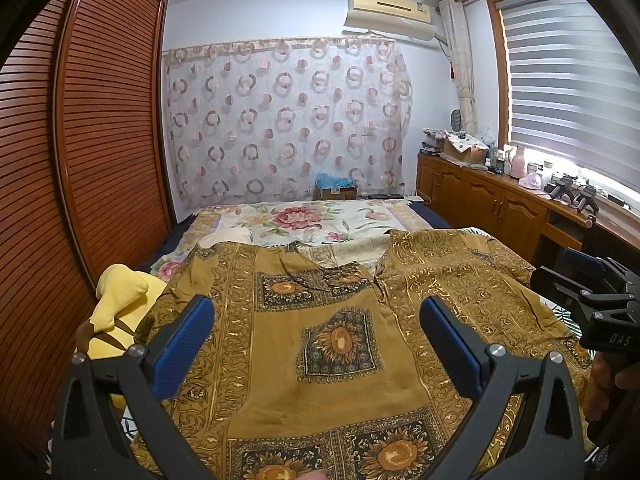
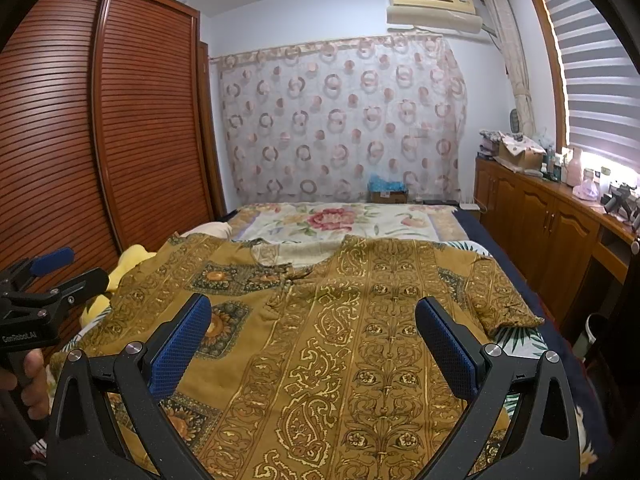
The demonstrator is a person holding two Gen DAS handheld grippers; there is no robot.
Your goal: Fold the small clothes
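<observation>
The shirt [image 1: 320, 340] lay spread flat on the bed [image 1: 304, 220], front up, and filled the space between and beyond both pairs of fingers. Nothing about it looked folded: the collar opening sat far ahead of the fingers, one sleeve [image 2: 504, 304] reached out just past the right-hand finger of the right gripper [image 2: 314, 344], and the hem ran under the fingers out of view. The other sleeve, out past the left-hand finger of the left gripper [image 1: 316, 344], seemed to lie bunched beside a yellow cushion [image 1: 116, 300], though the curved edge of the view made that hard to judge.

Both grippers had their fingers spread wide and held nothing. The blue pads [image 1: 182, 350] of the left pair hung above the sunflower-patterned half, with cloth showing in the gap between them; the right pair hung above the scroll-patterned half in the same way. Whether any pad brushed the cloth could not be told.

As a judgement, the folding had not started. The garment was laid out and roughly smoothed, which is the preparation. Left to do were bringing the sleeves in, folding the sides to the middle, and doubling the length.
</observation>
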